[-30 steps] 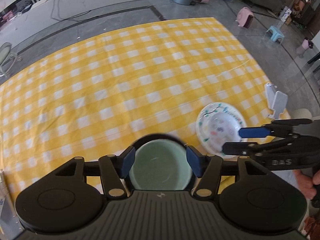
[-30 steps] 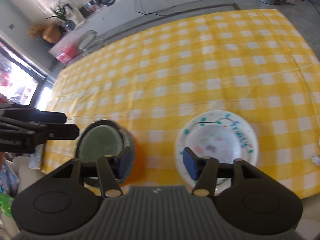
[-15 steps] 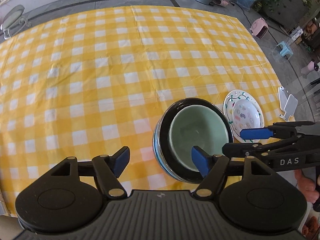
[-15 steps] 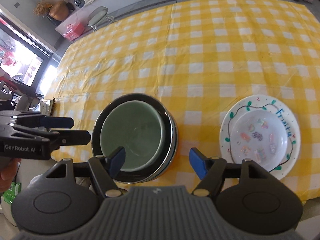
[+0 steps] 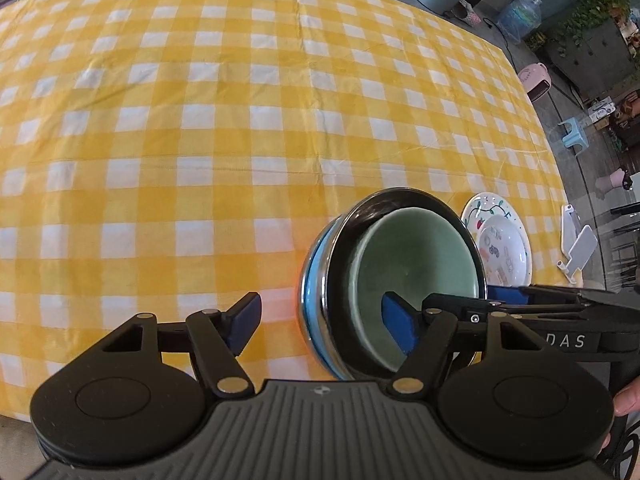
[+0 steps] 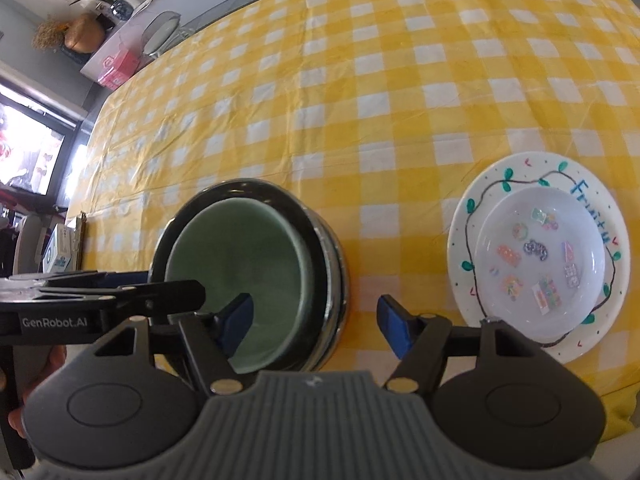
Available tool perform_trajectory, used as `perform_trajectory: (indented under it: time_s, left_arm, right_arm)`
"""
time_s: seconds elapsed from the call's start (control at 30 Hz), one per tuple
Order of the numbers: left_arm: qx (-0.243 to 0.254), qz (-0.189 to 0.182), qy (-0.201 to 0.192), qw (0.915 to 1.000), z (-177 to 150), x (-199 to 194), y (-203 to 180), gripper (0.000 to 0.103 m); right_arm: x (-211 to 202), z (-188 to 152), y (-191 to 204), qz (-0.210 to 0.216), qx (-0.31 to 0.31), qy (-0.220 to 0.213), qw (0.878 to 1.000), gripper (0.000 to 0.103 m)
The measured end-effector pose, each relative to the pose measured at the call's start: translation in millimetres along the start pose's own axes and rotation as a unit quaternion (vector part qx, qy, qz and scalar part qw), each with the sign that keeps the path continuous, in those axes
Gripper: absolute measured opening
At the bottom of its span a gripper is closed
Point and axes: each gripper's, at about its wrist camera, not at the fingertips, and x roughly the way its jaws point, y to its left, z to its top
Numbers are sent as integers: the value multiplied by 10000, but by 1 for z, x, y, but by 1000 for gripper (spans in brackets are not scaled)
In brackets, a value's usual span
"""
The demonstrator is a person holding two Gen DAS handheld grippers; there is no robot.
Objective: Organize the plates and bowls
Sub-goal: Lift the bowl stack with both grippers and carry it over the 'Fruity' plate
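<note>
Two hand-held grippers straddle opposite walls of a stack of bowls near the front edge of a surface (image 5: 200,128) draped in a yellow-and-white check cloth. The left gripper (image 5: 322,326) and the right gripper (image 6: 314,322), jaws apart and just narrowing, each hang one blue pad inside the green bowl (image 6: 240,256) nested in a black bowl (image 6: 316,240), not visibly pressing. Just beside the stack sits a white bowl (image 6: 540,256) on a painted plate (image 6: 520,172).

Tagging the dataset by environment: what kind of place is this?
Probably a home dining or living area. A table under a yellow checked tablecloth holds nested bowls and a decorated plate; potted plants and a small stool stand around it.
</note>
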Motion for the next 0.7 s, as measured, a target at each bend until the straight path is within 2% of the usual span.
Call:
perform_trajectory:
  time_s: [0.27,0.57,0.7]
  left_arm:
    - [-78,20,215,9997,1,17,-6,72]
    - [-321,40,393,9987,1,29,-3,57]
    - [-394,10,415,9984,2,29,-2,55]
  right_arm:
    - [11,-4,-19,314,522,23,9981,60]
    - [17,-9,-21,442,559,120,9974,49]
    - [18,-10,-23,445,569,113,9973,47]
